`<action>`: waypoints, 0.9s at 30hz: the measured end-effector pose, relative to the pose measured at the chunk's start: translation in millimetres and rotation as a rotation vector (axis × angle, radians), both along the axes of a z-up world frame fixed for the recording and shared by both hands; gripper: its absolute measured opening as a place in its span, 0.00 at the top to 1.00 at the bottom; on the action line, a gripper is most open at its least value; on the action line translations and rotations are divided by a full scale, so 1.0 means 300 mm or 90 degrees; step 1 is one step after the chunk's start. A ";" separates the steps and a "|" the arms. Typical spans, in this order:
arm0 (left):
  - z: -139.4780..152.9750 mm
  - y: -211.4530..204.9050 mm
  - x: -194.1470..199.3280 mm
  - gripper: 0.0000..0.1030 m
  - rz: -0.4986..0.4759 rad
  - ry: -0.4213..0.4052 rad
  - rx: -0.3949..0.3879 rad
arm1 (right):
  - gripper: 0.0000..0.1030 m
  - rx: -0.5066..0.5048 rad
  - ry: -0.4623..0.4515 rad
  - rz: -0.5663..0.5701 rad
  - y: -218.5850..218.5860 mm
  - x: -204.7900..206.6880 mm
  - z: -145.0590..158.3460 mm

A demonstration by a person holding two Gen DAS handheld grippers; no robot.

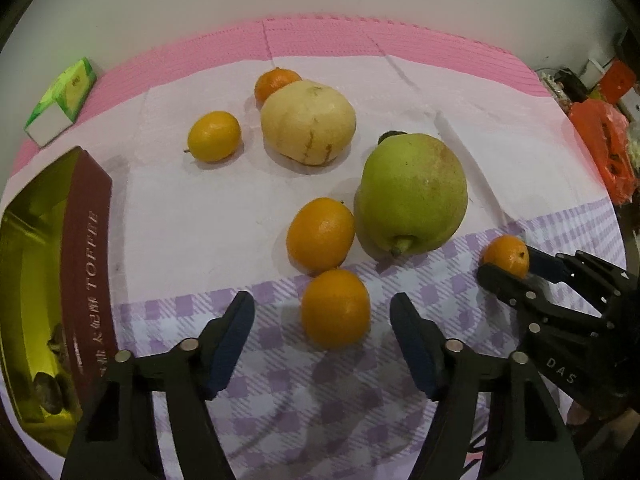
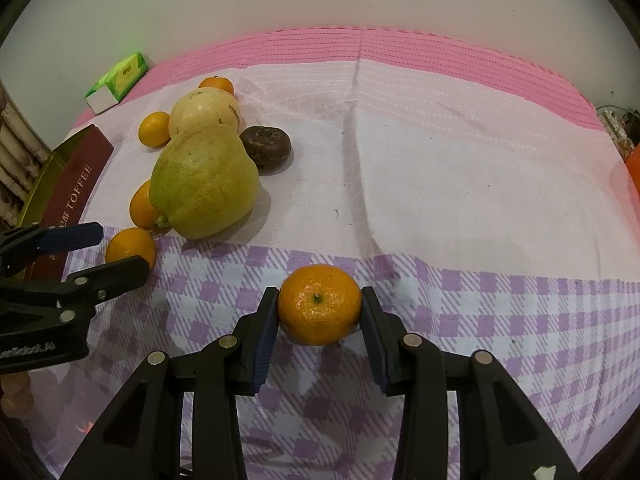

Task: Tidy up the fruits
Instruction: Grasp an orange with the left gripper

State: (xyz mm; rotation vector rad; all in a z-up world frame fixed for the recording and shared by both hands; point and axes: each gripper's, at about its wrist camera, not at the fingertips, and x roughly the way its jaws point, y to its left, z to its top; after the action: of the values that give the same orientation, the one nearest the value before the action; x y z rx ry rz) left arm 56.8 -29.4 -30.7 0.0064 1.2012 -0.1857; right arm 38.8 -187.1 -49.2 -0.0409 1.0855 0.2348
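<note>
My right gripper is shut on a small tangerine, both blue pads pressed against its sides, low over the purple checked cloth. In the left wrist view that gripper and its tangerine show at the right. My left gripper stands open astride an orange that lies on the cloth, with a gap at each pad. Beyond it lie another orange, a big green pear-shaped fruit, a pale melon and two more small oranges. A dark brown fruit sits behind the green one.
An open tin marked TOFFEE with a gold inside stands at the left and holds a few dark pieces. A green tissue pack lies at the back left. An orange plastic bag sits off the table's right edge. A wall runs behind the pink mat.
</note>
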 end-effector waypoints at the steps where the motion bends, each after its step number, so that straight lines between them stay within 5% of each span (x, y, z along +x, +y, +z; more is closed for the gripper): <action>1: -0.003 -0.001 0.002 0.34 0.000 0.002 0.000 | 0.63 0.000 0.000 0.000 0.000 0.000 0.000; 14: -0.026 -0.008 0.013 0.64 -0.015 0.009 -0.010 | 0.63 0.000 -0.001 0.000 0.001 0.000 -0.002; 27: 0.024 0.066 -0.034 0.64 0.001 -0.001 -0.012 | 0.63 -0.006 -0.003 0.001 0.002 0.003 -0.001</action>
State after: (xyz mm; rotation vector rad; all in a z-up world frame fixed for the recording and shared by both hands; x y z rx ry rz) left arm 46.6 -9.6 -23.4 -0.0111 1.1981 -0.1953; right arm 39.6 -186.4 -49.5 -0.0507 1.0822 0.2307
